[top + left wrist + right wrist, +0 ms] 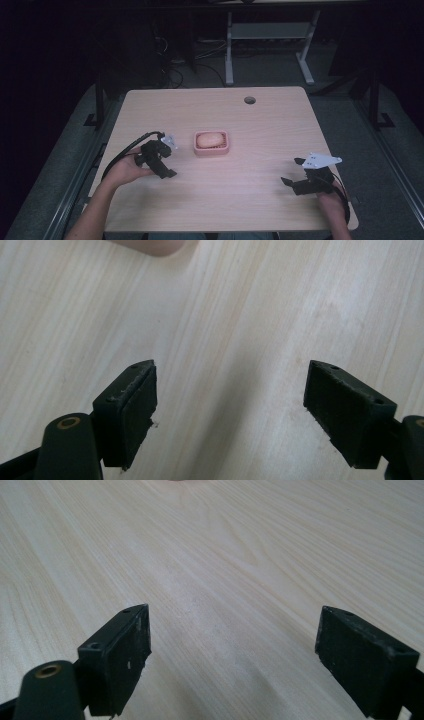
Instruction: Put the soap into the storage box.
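Pink dish [211, 149] on wooden table [250, 190], both grippers' jaws apart

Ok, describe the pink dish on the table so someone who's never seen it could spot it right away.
Start at the light wooden table and look near its middle, just beyond the left gripper. The small pink dish sits there, a rounded rectangle holding a pale oval lump. It is the table's only coloured item; both grippers are black.

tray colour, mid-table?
Pink tray, a paler pinkish lump inside; shows best in the high view.
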